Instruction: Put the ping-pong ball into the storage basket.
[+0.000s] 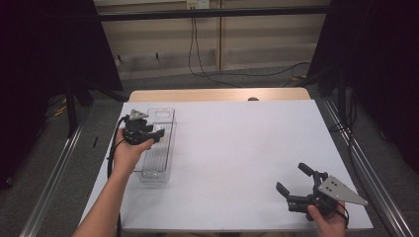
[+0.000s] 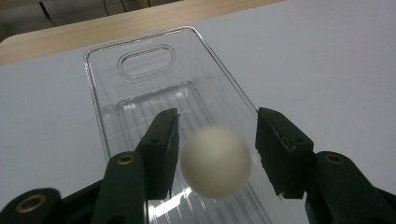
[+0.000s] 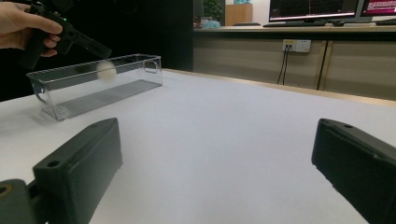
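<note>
On the left side of the table in the high view, the left gripper [image 1: 157, 134] hovers over the long clear plastic bin [image 1: 158, 168], which runs lengthwise away from the person. The right gripper [image 1: 296, 180] is spread wide and well apart. In the left gripper view, the small white ball [image 2: 215, 161] is blurred between jaws that aren't pinching it, directly above the bin floor. In the right gripper view it's at rim height, just under that gripper.

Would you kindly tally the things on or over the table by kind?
Clear bin: 1
White ball: 1
Tongs: 2, left tongs and right tongs
Total: 4
</note>
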`<state>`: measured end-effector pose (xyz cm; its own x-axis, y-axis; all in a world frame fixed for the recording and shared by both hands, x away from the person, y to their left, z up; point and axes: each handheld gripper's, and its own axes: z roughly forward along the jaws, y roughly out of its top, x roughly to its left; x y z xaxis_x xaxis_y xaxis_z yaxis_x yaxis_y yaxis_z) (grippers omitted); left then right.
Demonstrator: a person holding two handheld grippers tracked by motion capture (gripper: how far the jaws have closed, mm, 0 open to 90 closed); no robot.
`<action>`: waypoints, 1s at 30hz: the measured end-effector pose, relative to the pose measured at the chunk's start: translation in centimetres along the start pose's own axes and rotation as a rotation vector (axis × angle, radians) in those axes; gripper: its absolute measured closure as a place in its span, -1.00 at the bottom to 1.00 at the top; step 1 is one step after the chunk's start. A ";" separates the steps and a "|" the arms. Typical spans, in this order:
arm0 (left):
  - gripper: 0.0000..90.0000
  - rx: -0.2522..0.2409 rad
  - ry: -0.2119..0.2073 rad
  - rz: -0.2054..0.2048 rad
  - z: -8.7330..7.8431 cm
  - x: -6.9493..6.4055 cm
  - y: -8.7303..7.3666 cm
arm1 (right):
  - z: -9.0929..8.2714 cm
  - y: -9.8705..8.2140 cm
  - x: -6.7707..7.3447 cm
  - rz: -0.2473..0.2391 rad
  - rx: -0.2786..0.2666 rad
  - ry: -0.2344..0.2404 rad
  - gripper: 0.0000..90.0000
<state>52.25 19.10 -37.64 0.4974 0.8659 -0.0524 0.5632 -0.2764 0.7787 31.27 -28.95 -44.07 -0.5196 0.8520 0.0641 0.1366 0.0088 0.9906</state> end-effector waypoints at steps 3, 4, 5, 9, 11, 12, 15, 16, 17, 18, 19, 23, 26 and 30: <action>0.05 -0.005 0.005 -0.003 -0.1 0.0 0.0 | 0.0 0.0 0.0 -0.002 -0.001 -0.003 -0.98; -0.01 -0.010 0.002 -0.005 -0.2 0.0 0.0 | 0.0 0.0 0.1 0.002 -0.001 -0.003 -0.98; -0.01 -0.019 -0.004 -0.006 -0.3 0.0 0.0 | -0.1 0.0 0.1 0.003 -0.001 -0.001 -0.98; -0.14 -0.045 -0.013 0.008 -0.9 0.0 -0.2 | -0.1 0.0 0.0 -0.003 0.001 -0.003 -0.98; -0.21 -0.073 -0.030 -0.001 -1.3 0.0 -0.6 | -0.1 0.0 0.1 0.003 -0.002 -0.003 -0.98; -0.27 -0.089 -0.036 -0.011 -1.5 -0.1 -0.8 | -0.1 0.0 0.1 0.001 0.000 -0.004 -0.98; -0.40 -0.131 -0.061 -0.017 -2.2 -0.3 -1.6 | -0.1 -0.1 0.1 0.002 0.002 -0.008 -0.98; -0.43 -0.146 -0.070 -0.017 -2.6 -0.5 -1.8 | -0.1 -0.1 0.1 0.005 0.002 -0.006 -0.98; -0.44 -0.159 -0.069 -0.012 -2.8 -0.7 -2.0 | -0.2 0.0 0.1 0.002 -0.001 -0.006 -0.98; -0.48 -0.162 -0.064 -0.006 -3.1 -0.9 -2.2 | -0.2 0.0 0.1 0.000 -0.001 -0.004 -0.98; -0.53 -0.177 -0.066 -0.008 -3.3 -1.0 -2.3 | -0.3 0.0 0.1 -0.001 -0.001 -0.004 -0.98; -0.63 -0.227 -0.070 -0.014 -4.4 -1.5 -3.1 | -0.3 0.0 0.1 -0.002 0.001 -0.006 -0.98; -0.69 -0.247 -0.068 -0.028 -4.8 -1.7 -4.0 | -0.3 0.0 0.1 0.000 0.003 -0.006 -0.98; -0.72 -0.269 -0.064 -0.020 -5.3 -1.9 -5.2 | -0.4 0.0 0.1 -0.001 0.000 -0.012 -0.98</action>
<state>44.88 21.06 -38.33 0.5334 0.8397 -0.1022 0.3823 -0.1316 0.9146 30.91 -29.10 -44.02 -0.5095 0.8582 0.0615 0.1359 0.0097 0.9907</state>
